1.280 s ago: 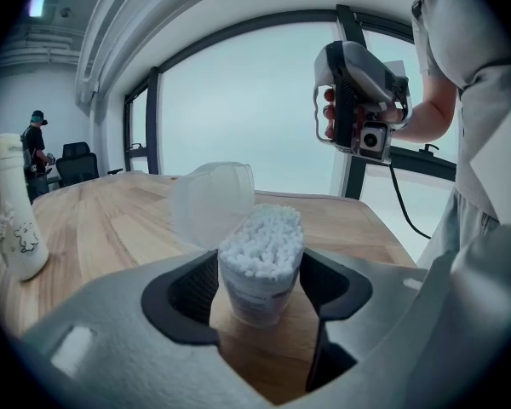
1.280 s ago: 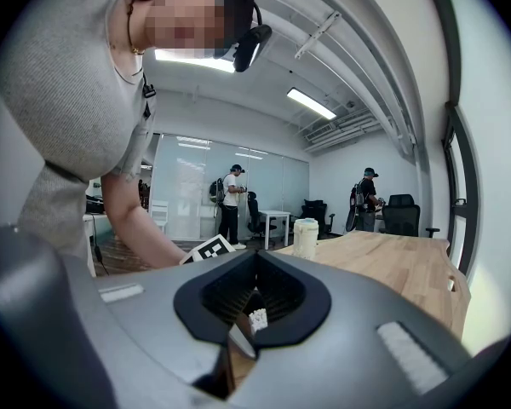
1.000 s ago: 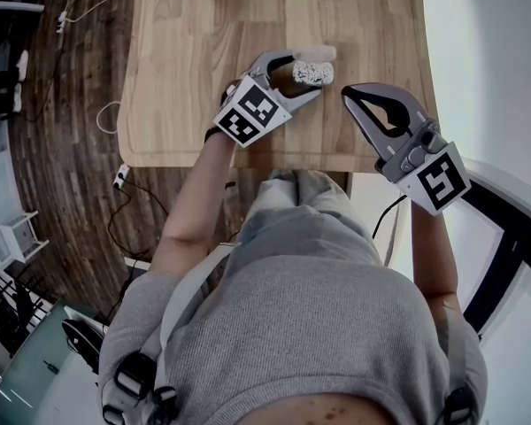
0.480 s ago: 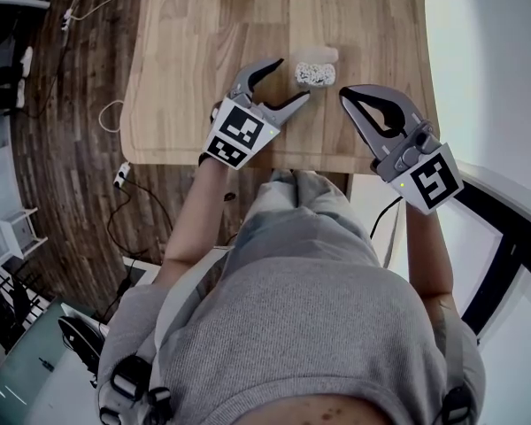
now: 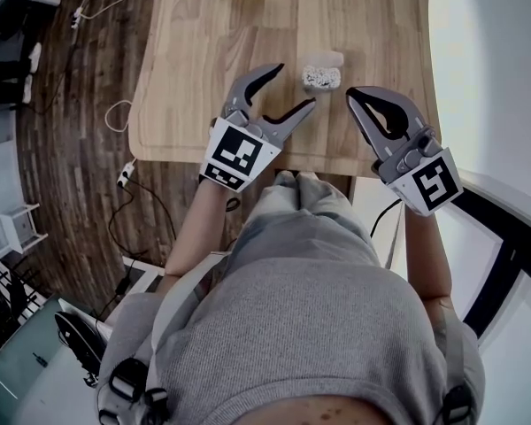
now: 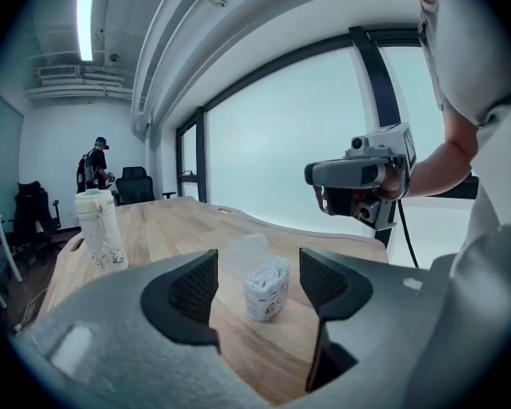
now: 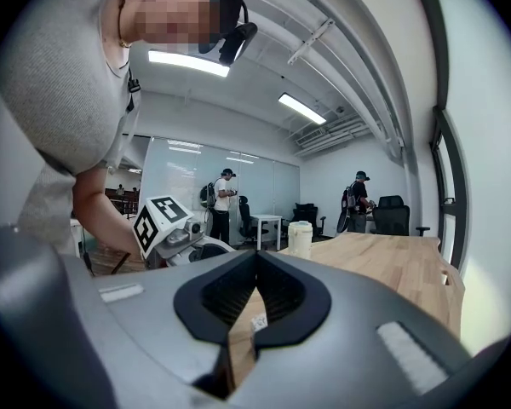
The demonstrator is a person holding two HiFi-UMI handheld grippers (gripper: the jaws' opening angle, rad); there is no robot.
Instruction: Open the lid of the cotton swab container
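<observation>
The cotton swab container (image 5: 321, 79) is a small clear tub full of white swabs on the wooden table (image 5: 203, 51). Its translucent lid (image 5: 324, 59) is off the mouth and sits at the tub's far side. In the left gripper view the container (image 6: 266, 290) stands upright beyond the jaws, with the lid (image 6: 245, 250) behind it. My left gripper (image 5: 292, 87) is open and apart from the tub, short of it on the near left. My right gripper (image 5: 352, 93) is shut and empty, just right of the tub. It also shows level in the air as the right gripper (image 6: 358, 175).
A white bottle (image 6: 98, 228) stands farther back on the table, seen too as the bottle (image 7: 300, 239). The table's near edge (image 5: 248, 159) runs just under both grippers. Cables lie on the dark floor (image 5: 80, 149) at left. People and office chairs are far off.
My left gripper, which stood around the container a second ago, has drawn back toward me and stands clear of it. The container stays in place with its lid open. The right gripper barely moved.
</observation>
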